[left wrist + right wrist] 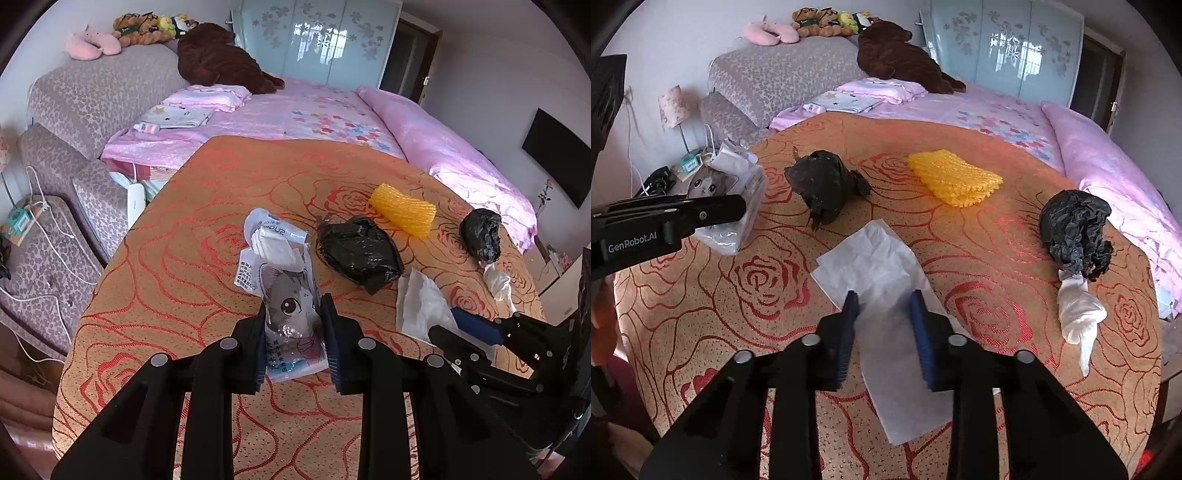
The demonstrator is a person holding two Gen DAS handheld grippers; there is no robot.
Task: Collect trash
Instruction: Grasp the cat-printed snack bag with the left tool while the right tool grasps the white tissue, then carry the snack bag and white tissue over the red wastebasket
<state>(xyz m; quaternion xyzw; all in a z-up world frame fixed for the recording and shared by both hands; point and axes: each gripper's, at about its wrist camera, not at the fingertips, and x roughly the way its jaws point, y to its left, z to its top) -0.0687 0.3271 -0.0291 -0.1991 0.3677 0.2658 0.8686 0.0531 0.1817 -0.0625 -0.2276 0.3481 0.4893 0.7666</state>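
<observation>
Cat-print packet (291,314) clamped in left jaws; right jaws pinch creased white paper (882,295).

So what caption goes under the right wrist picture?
Right hand-held gripper straddles a white tissue on the rose-patterned table amid scattered trash.

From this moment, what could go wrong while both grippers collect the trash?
1. The cat-print wrapper in the left gripper hangs open, so the white tissue at its mouth may fall out.
2. The right gripper straddles a thin white paper sheet; it may slip or tear.
</observation>
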